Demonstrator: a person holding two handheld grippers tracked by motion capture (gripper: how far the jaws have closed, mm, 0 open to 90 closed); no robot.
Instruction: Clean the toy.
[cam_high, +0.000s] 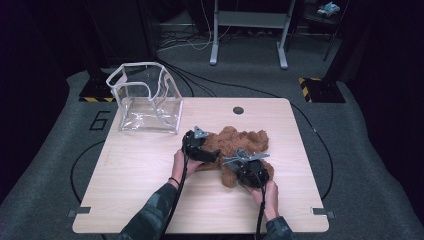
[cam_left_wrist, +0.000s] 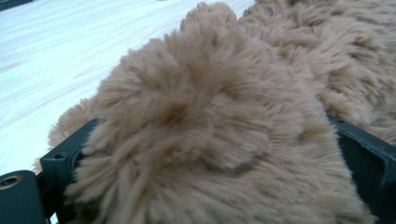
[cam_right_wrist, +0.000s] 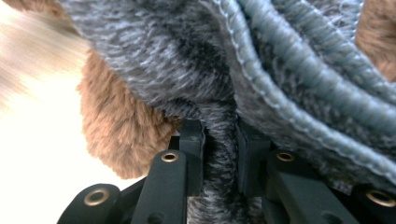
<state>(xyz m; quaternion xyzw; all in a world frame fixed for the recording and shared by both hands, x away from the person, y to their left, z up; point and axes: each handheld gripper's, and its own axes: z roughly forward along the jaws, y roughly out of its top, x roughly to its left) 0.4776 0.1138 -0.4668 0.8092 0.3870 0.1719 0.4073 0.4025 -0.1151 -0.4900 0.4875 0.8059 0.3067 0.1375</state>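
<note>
On the pale worktop (cam_high: 150, 170) a brown plush toy (cam_high: 235, 142) lies clenched in both tools, left tool (cam_high: 200, 150) and right tool (cam_high: 247, 170), near a clear bag (cam_high: 147, 100).

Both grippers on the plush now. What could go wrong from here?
1. The right gripper pinches only a thin fold of grey knit fabric; it may slip out or stretch when lifted.
2. The left gripper holds a fluffy limb of the brown plush toy; pulling apart could strain seams.
3. The clear plastic bag sags at its rim, so insertion may snag.
</note>
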